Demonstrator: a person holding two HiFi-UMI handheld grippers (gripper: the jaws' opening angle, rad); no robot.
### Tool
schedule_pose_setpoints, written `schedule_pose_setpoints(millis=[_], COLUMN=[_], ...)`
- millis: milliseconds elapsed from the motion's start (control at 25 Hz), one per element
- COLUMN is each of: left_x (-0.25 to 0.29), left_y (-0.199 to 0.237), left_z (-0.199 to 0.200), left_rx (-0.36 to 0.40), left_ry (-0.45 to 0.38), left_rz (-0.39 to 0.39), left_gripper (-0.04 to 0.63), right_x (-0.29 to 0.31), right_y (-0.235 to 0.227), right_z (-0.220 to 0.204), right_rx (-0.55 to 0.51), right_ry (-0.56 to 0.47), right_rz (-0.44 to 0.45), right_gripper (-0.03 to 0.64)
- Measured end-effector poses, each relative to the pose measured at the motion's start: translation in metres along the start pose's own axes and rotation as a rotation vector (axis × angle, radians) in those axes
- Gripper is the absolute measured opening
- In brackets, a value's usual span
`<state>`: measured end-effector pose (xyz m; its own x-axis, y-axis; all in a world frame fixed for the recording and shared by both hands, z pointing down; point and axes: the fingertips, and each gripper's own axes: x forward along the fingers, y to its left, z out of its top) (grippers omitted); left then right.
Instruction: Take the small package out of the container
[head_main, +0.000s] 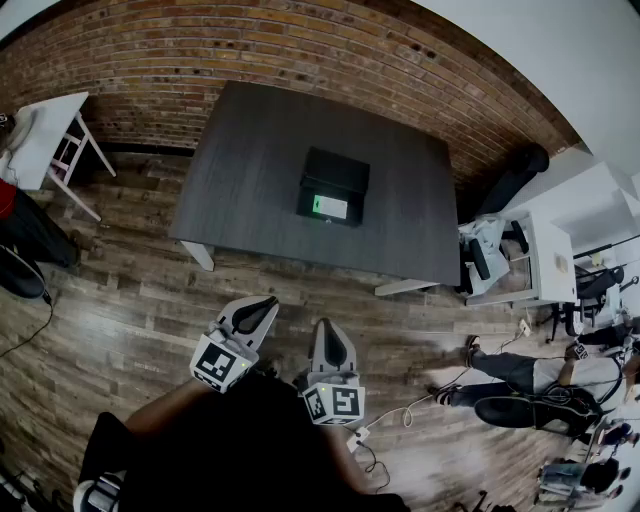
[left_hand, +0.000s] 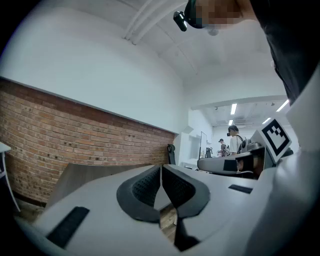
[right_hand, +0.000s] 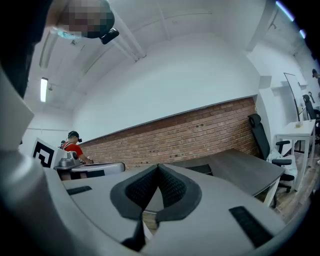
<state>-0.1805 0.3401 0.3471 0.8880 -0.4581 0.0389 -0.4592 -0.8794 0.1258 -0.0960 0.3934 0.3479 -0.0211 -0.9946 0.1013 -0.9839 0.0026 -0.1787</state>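
Inside black container (head_main: 336, 170), white pkg (head_main: 331, 207) w/ green mark.

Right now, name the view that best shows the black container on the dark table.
The head view: it looks down into the black rectangular container, with the small white package visible inside. The right gripper view shows only what seems a low dark sliver of it; the left gripper view shows none.

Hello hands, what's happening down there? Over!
Left gripper and right gripper shut, empty, short of table. Small package in open black container. Nothing in the way.
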Motion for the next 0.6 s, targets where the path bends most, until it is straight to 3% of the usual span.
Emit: schedule_pose_setpoints(millis=[600], left_x=[0.003], left_y=[-0.014], left_z=[-0.005], left_rx=[0.014], left_ry=[0.005], left_rz=[-0.011], left_gripper=[0.04], right_x=[-0.01], right_y=[-0.007], right_z=[0.002], right_rx=[0.016], right_ry=[-0.009], right_rz=[-0.002], right_gripper=[0.023])
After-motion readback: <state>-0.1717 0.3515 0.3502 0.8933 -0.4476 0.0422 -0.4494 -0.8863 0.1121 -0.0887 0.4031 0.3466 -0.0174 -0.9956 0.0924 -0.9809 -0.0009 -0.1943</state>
